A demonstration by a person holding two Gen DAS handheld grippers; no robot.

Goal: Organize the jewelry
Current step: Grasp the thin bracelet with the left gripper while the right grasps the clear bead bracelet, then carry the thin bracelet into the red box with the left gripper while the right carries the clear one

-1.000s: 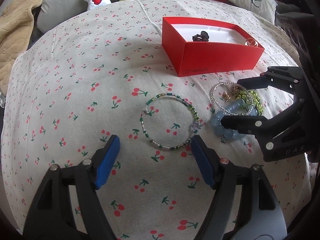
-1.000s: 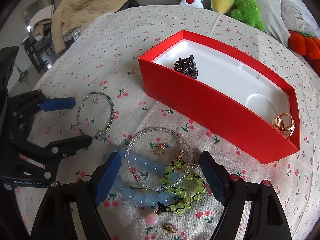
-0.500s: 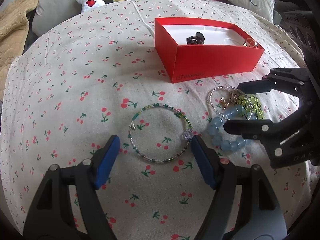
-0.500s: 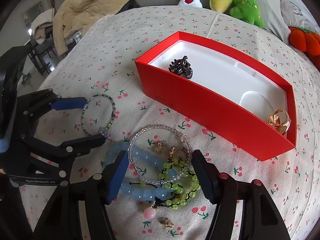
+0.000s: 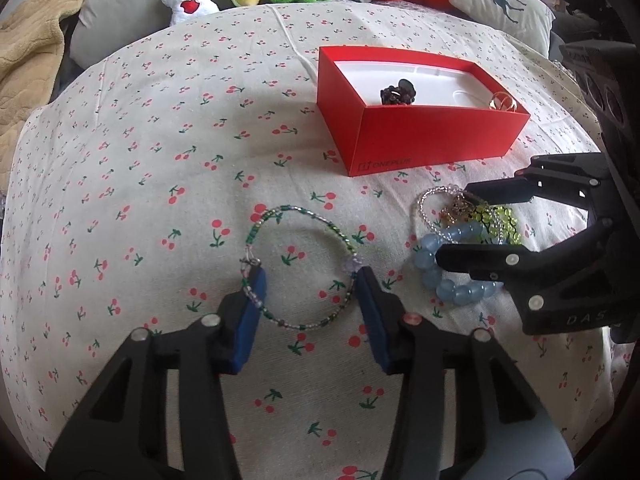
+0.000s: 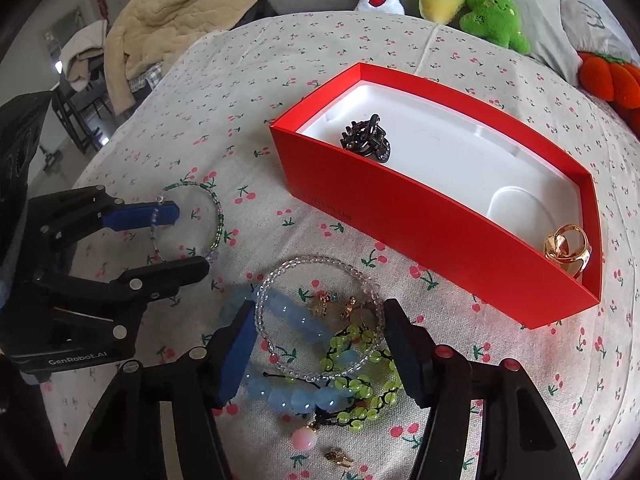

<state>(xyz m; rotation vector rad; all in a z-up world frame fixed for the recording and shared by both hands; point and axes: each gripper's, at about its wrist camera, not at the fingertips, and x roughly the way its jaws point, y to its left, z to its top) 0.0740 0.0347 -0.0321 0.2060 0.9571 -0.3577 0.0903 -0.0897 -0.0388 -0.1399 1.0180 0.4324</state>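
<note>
Behind right gripper point(image 5: 472, 224), bracelet pile point(image 5: 464, 240) half-hidden.

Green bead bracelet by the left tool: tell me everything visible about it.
The green bracelet is a thin open hoop, apparently wire, strung with tiny green, clear and lilac beads, with one larger lilac bead on its right. It lies flat on the cherry-print cloth. The left tool straddles it, both blue pads at its rim, jaws not closed.

My left gripper point(image 5: 308, 280) sits low, jaws parted, blue pads point(image 5: 251, 304) seemingly closing in from both sides; my right gripper point(image 6: 320, 344) is lowered just beside it, fingers point(image 6: 236, 352) spread wide, gripping nothing that I can see
</note>
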